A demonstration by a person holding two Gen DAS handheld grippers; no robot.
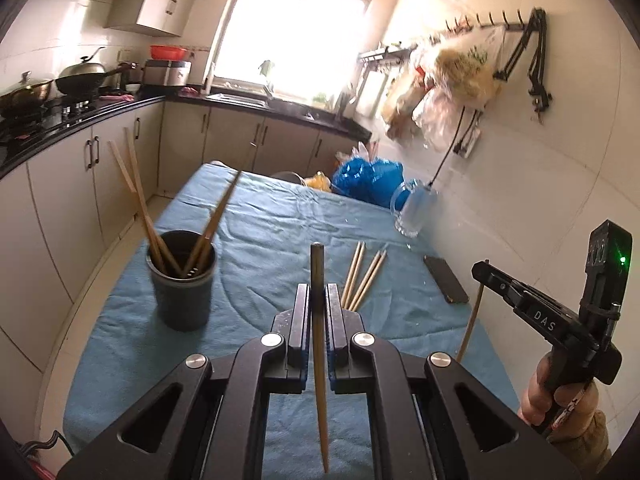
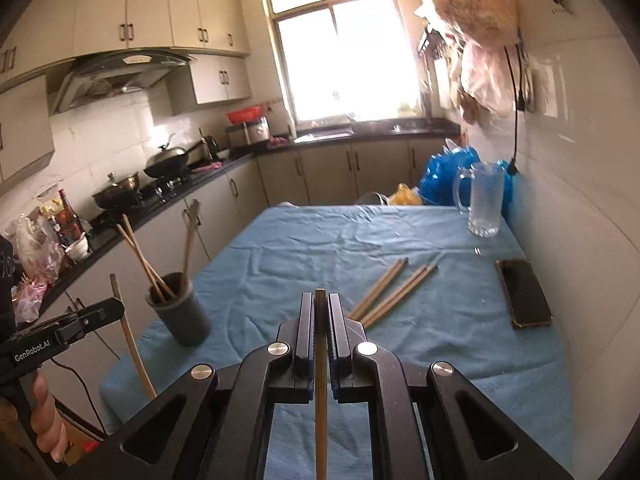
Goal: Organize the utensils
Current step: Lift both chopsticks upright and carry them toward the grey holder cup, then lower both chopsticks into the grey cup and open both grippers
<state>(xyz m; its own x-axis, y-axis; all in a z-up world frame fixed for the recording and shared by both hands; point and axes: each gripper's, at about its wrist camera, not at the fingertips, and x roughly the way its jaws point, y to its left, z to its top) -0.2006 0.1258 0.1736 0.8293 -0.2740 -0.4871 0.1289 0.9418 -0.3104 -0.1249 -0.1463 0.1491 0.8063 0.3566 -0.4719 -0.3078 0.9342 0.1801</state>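
Nearest, the left gripper (image 1: 318, 292) is clamped tight on one chopstick (image 1: 319, 360) that runs upright between its jaws, above the blue-clothed surface (image 1: 260, 240). The right gripper (image 2: 320, 300) is likewise closed on a second chopstick (image 2: 320, 400), held over the same cloth. Further out, four loose chopsticks (image 2: 394, 292) lie side by side on the cloth, with a dark phone (image 2: 524, 294) to their right. To the left stands a dark cup (image 1: 182, 280) with several chopsticks leaning inside. A glass mug (image 2: 482, 200) stands at the far right by the wall.
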